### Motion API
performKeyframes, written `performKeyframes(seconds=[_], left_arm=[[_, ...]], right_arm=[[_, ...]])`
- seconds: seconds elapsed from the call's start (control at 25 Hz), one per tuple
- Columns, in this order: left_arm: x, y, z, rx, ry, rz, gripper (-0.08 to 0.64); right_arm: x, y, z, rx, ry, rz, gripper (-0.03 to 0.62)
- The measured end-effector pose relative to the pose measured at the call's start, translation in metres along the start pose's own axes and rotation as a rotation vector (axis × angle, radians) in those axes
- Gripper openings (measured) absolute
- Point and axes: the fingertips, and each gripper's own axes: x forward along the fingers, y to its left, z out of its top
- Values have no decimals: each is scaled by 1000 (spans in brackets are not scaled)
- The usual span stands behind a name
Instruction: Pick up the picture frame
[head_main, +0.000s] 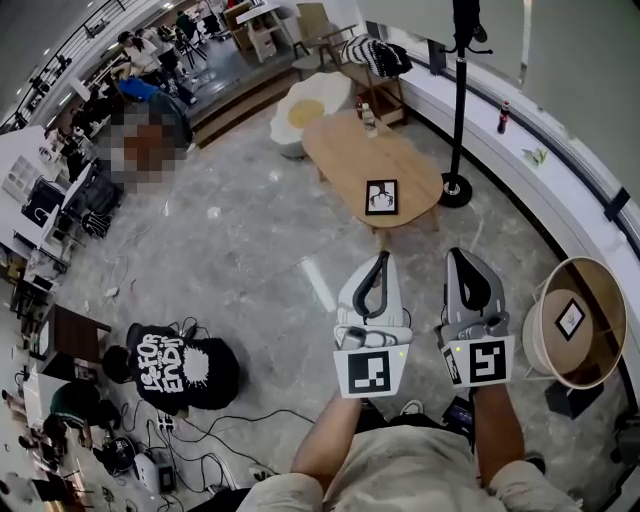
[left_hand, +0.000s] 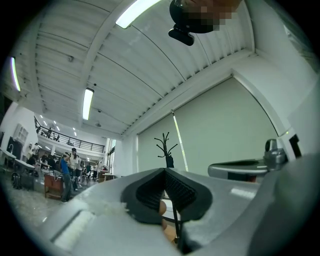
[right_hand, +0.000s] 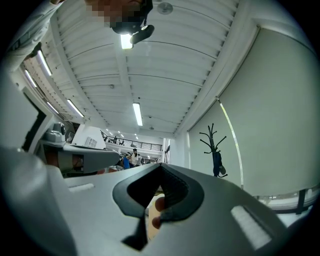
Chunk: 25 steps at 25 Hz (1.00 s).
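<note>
Ahead, beyond both tips: oval smooth wooden desk. Left hand-held gripper, right hand-held gripper: grey shells, ribbed black pads, jaws closed, empty. Black rectangular picture frame flat on desk, ahead of left hand-held gripper.

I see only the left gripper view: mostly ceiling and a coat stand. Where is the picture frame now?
Observer: In the head view the frame lies flat on the near end of an oval wooden table, ahead of both claws.
Operator: Does a claw touch it?
Observer: No. The left claw and the right claw are both short of the table, apart from the frame.
Operator: Does the right claw hold anything?
Observer: No. The right gripper view shows it shut, with nothing between the jaws.
</note>
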Motion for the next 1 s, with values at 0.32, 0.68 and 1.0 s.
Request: performKeyframes(seconds=[0.32,0.68,1.0], left_arm=[[9,4,-7,3,9,36,5],[35,27,-17,-2,-15,29,5],[82,79,-36,-9,-8,21,5]], right_arm=[[3,-9,-8,-12,9,15,2],[35,-10,-24,-20,17,7,2],[108,2,-47,-28,39,14,2]])
